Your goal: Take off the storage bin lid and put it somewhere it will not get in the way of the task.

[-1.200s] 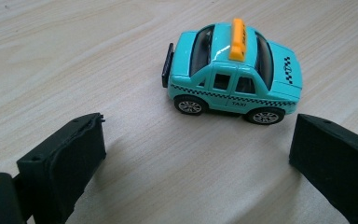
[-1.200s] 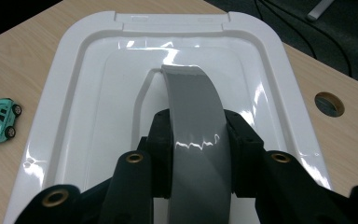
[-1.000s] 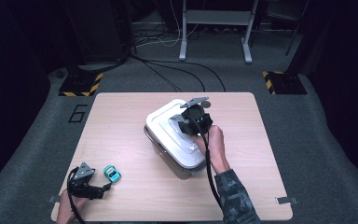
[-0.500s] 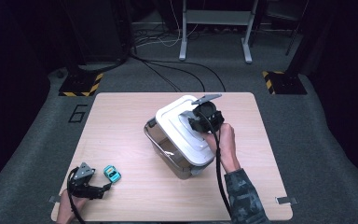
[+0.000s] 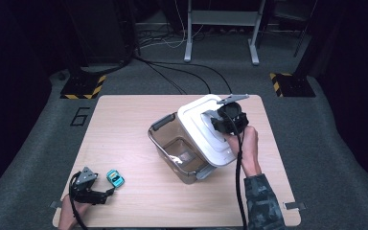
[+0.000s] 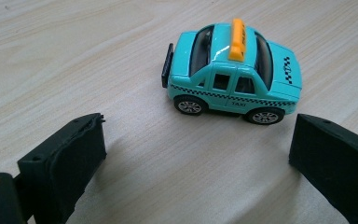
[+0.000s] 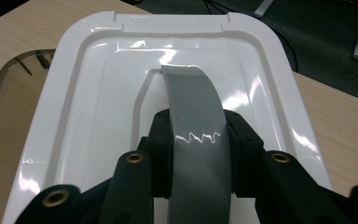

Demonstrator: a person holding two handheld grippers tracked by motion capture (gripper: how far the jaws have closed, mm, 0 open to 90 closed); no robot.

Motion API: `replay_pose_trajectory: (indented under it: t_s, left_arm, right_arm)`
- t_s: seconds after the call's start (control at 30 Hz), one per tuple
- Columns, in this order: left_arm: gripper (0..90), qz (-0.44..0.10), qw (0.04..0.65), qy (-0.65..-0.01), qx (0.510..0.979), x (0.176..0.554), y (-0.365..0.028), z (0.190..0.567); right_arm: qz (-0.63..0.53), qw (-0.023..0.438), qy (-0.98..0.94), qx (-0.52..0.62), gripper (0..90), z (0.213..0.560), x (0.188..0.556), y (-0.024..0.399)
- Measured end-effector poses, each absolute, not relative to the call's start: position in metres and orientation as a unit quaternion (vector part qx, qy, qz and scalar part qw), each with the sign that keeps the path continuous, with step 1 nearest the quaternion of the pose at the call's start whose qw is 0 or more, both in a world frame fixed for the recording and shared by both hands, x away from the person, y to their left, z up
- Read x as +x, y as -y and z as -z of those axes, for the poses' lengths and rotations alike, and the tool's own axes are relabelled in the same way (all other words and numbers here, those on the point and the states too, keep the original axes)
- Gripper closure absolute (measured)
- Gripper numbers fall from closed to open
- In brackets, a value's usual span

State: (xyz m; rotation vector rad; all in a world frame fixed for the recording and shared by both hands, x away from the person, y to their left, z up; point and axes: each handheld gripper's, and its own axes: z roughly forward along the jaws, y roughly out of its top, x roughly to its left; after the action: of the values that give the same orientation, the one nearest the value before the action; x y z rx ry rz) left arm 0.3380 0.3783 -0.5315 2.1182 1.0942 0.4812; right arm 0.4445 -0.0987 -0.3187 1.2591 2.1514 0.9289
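The raised lid point(image 5: 206, 132) overhangs the box's point(image 5: 172, 143) right half; its left half lies open from above.

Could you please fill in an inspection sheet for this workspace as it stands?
Surface: pale wooden table, bare apart from the items below.
Job's things: clear brown box stands open; its white lid is lifted off and tilted over the box's right side, gripped by its grey handle. Teal toy taxi stands on its wheels near the front left corner.
Clutter: nothing seen.
Grippers: right claw shut on the lid's handle; left claw open, taxi just ahead, untouched.
Cables: black leads trail from both claws; more cross the floor behind.
Surroundings: grey carpet, striped floor plates, metal stand legs.
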Motion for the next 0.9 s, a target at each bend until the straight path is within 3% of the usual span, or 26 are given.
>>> replay_pose_trajectory:
  t_s: [0.9]
  left_arm:
    - [3.3, -0.185, 0.347, -0.421, 0.817, 0.338, -0.378, 0.531]
  right_arm:
    - [-0.322, 0.277, -0.730, 0.535, 66.9, 0.325, 0.448, 0.176]
